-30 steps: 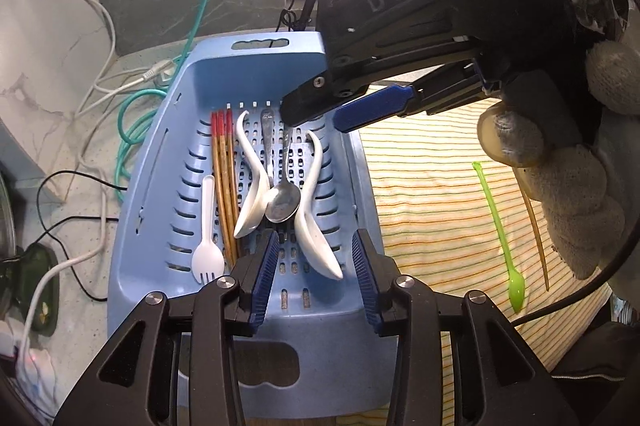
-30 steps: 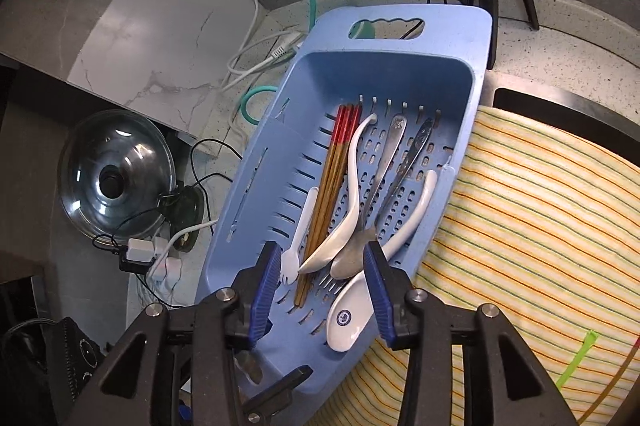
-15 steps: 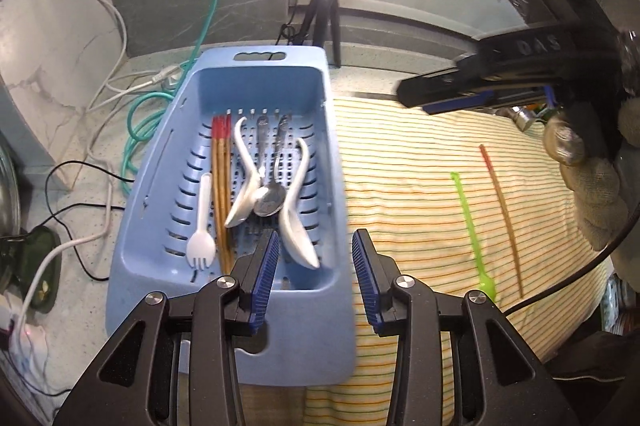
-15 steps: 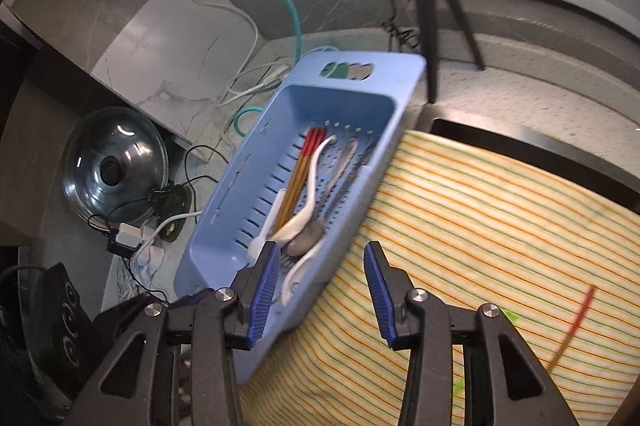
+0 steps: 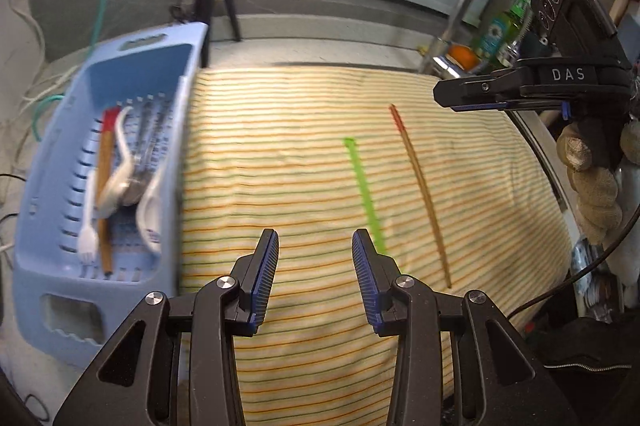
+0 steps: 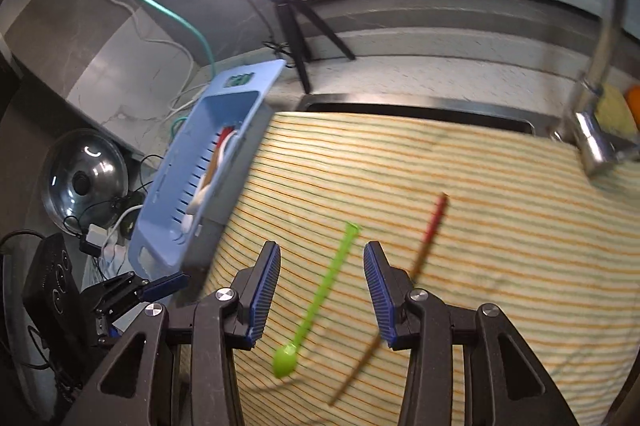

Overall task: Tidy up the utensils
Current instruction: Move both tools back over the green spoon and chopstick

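A: Where are the loose utensils?

B: Two lie on the striped cloth [image 5: 280, 154], well apart from the blue basket [image 5: 44, 258] at the cloth's left edge. A green spoon [image 6: 320, 300] and a red-tipped chopstick [image 5: 420, 194] lie side by side, near each other but not touching.

A: And the right gripper [image 6: 322, 290]?

B: Its fingers [image 6: 264, 290] are spread with nothing pinched. In the right wrist view the green spoon's handle runs up through the gap between them, its bowl toward the near edge of the cloth. The pictures do not show whether the fingers touch the cloth. The chopstick passes behind the right-hand finger and is blurred.

A: The left gripper [image 5: 316, 278]?

B: Fingers [image 5: 264, 278] also spread, holding nothing. Only bare striped cloth shows between them. The green spoon's lower end disappears just behind the right-hand finger; the chopstick is further right, toward the cloth's right edge.

A: What is in the basket?

B: A bundle of red-tipped chopsticks [image 5: 105, 186], white spoons [image 5: 150, 202], a white fork [image 5: 87, 226] and some metal cutlery, too blurred to tell apart.

A: Anything else?

B: A gloved hand [image 5: 592, 186] holds the right gripper at the cloth's right edge.
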